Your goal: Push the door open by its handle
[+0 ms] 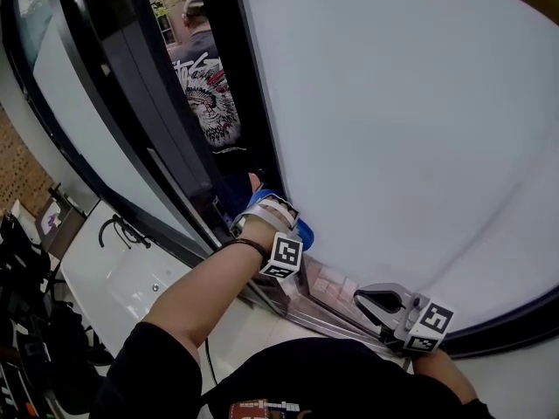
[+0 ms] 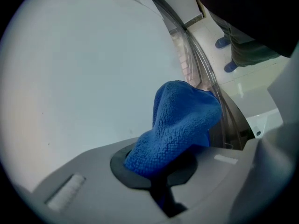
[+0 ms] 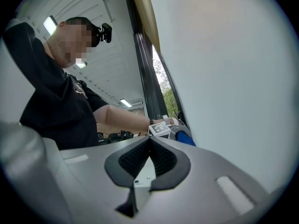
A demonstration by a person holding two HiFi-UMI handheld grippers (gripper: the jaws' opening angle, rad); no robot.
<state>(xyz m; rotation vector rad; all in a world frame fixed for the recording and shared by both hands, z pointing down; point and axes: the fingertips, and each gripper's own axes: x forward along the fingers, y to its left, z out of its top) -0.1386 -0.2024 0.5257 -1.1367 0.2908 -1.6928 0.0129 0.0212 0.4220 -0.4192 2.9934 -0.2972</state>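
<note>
Plainly the biggest thing here is the white panel (image 1: 410, 129), smooth and bare, filling the right of the head view; left of it stands the dark-framed glass door (image 1: 131, 120), where a figure in a printed shirt (image 1: 205, 94) shows, reflected or beyond the glass I cannot tell. A pale upright strip (image 1: 179, 190) on that frame may be the handle; nothing shows it clearly, and neither gripper is on it.

The left hand-held gripper (image 1: 272, 212) is up against the panel close beside the dark frame; its own view shows the jaws clamped on a bunched blue cloth (image 2: 180, 125), which bulges out toward the white surface. The right hand-held gripper (image 1: 377, 299) hangs low near the panel's bottom edge, well apart from the left; its ribbed pads (image 3: 161, 157) meet with nothing between them.

As a judgement: a framed glass door of this size is likely heavy and stiff, swinging as one piece, so it wants a steady push, not a jab; glass and painted frame would be slippery under hard jaws; the handle is the place to bear on, best with the empty right gripper's closed jaws set flat against it, since the soft cloth in the left could slide.
</note>
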